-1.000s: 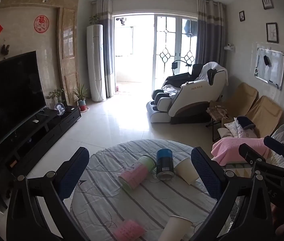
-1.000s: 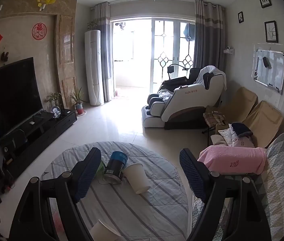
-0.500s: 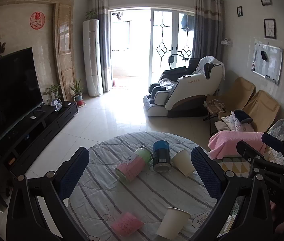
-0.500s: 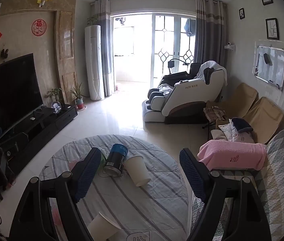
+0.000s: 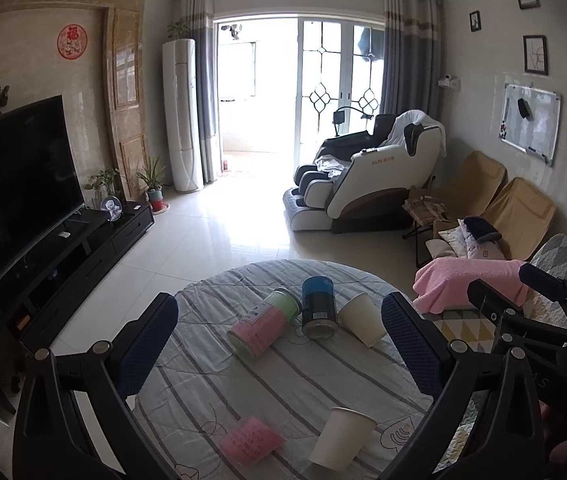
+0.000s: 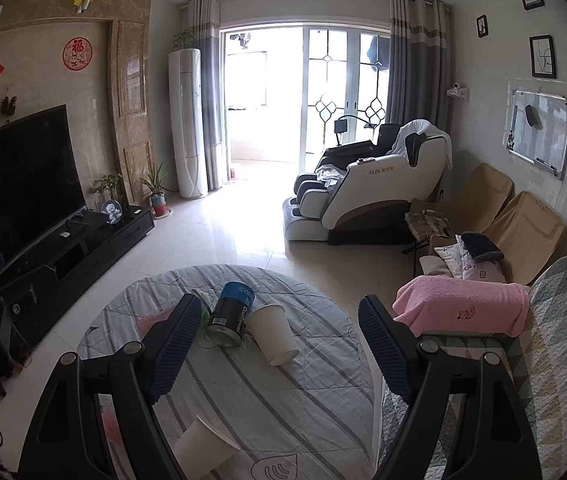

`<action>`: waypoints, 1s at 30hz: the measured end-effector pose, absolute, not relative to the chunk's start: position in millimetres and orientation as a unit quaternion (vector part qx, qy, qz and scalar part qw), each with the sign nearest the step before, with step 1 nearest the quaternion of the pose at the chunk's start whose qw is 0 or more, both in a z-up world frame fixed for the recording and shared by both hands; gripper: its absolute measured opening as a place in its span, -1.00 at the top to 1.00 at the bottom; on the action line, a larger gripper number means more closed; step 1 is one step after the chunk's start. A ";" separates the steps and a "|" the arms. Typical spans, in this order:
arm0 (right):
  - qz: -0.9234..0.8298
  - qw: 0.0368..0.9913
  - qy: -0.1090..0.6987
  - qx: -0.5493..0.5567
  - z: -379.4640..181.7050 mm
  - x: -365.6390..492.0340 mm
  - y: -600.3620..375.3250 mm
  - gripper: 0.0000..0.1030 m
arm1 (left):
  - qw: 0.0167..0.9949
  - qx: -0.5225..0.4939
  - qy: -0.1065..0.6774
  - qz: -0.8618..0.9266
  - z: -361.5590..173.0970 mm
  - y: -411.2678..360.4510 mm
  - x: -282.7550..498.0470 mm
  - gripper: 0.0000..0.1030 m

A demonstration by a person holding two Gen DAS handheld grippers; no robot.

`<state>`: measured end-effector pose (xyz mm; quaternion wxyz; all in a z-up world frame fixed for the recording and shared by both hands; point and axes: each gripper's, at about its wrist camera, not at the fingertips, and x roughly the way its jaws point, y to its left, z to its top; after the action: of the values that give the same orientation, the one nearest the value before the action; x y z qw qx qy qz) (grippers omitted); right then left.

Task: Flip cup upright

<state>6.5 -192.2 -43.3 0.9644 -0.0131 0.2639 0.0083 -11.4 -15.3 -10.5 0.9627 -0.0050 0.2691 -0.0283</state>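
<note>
Living-room clutter frames the scene: a dark television at nine o'clock, bright balcony doors at twelve, a massage chair (image 5: 367,176) at one o'clock and a sofa with a pink towel (image 6: 463,308) at three. Below centre sits the round table (image 5: 283,384) under a striped cloth, and on it, from big to small, lie a pink-and-green canister (image 5: 263,326) on its side, a blue tin (image 5: 317,306) tipped beside it, and two paper cups. The far cup (image 5: 361,318) lies on its side just right of the tin; the near cup (image 5: 341,444), at six o'clock in the left view, also looks tilted over, mouth pointing away. A small pink note (image 5: 250,440) lies at seven o'clock. Nothing looks flipped yet, so the whole task appears to remain. The left gripper (image 5: 279,348) hovers above the table, its jaws spread wide and holding nothing. The right gripper (image 6: 279,354) hangs likewise, spread and empty, aimed roughly toward the far cup; it shows at the left view's four o'clock edge.
</note>
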 end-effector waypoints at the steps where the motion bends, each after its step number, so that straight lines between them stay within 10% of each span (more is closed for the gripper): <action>1: 0.008 0.964 0.264 -0.013 -43.6 6.2 -192.1 -0.59 | 0.963 -0.005 0.269 -0.028 -9.9 -15.9 -11.7 -1.00; 30: 0.011 0.964 0.265 -0.014 -46.0 -6.9 -193.6 -0.59 | 0.963 -0.003 0.266 -0.029 -10.5 -16.1 -20.6 -1.00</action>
<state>-6.9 -193.6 -46.0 0.9642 -0.0141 0.2646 0.0105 -20.6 -16.1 -10.5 0.9634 -0.0029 0.2663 -0.0291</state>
